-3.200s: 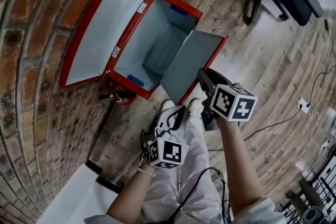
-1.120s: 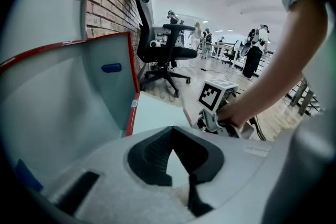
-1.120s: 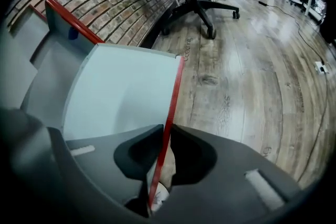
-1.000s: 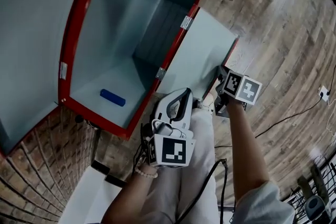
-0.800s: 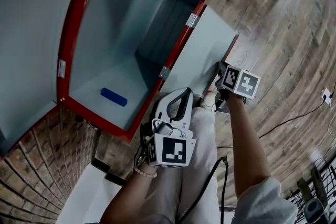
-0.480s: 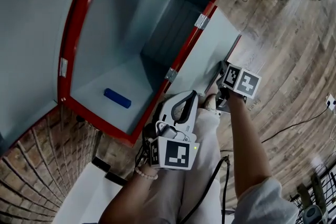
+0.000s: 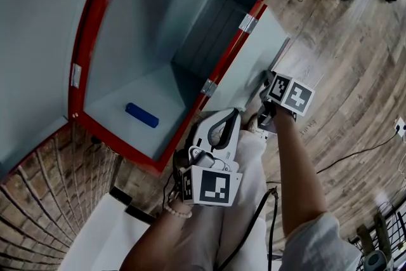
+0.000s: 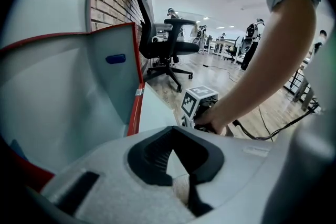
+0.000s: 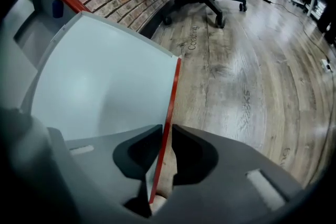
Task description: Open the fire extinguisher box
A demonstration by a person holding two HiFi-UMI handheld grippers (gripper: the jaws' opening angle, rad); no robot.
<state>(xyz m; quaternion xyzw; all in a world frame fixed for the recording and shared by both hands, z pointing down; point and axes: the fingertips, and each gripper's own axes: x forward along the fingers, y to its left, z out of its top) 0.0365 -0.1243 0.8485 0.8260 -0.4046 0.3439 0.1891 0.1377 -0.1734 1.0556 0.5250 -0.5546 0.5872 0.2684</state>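
Right gripper view: we are clamping the right tool (image 9: 164,131) on the box door's red edge (image 9: 172,89), aiming to lower it squarely; left tool (image 8: 173,134) clenched empty.

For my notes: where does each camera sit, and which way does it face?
Head view: on the head, steeply down at the open fire extinguisher box; both arms, legs, left claw, right claw.
Left gripper view: on left claw, toward box and right claw; right arm shows.
Right gripper view: on right claw, along the door's edge, over wooden floor.
All share the door.
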